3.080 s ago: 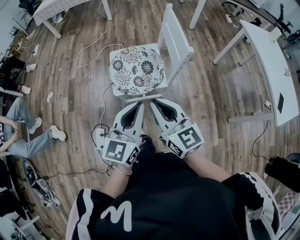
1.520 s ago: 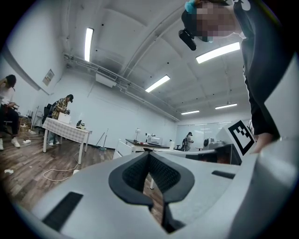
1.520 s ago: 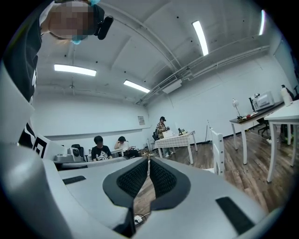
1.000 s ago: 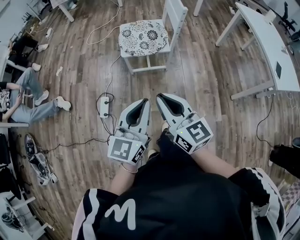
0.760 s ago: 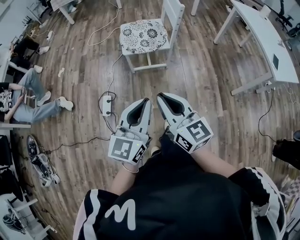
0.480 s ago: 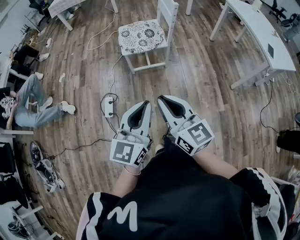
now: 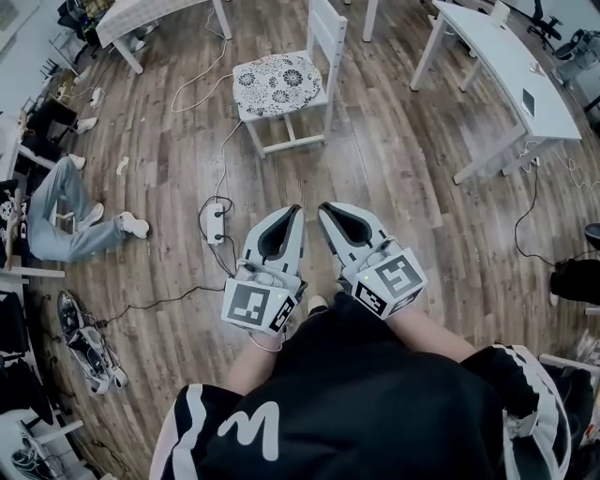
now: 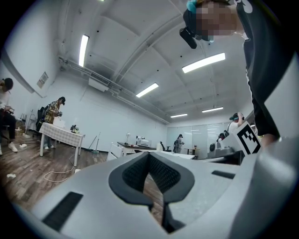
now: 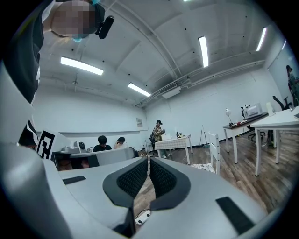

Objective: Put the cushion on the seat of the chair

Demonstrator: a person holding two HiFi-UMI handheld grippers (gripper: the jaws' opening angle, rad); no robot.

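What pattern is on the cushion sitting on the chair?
White with dark floral rosettes; the head view shows the cushion best.

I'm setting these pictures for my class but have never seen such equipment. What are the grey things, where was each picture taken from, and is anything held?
No robot: a person holds a grey two-jaw tool in each hand, the left gripper and the right gripper; the marker cubes are part of them. One picture comes from a camera on the person's head. The other two come from cameras riding on the grippers, looking along their jaws. Both grippers are shut and hold nothing. On the brown plank floor stands a white wooden chair with a black-and-white flowered cushion on its seat; a white power strip lies nearer the person.
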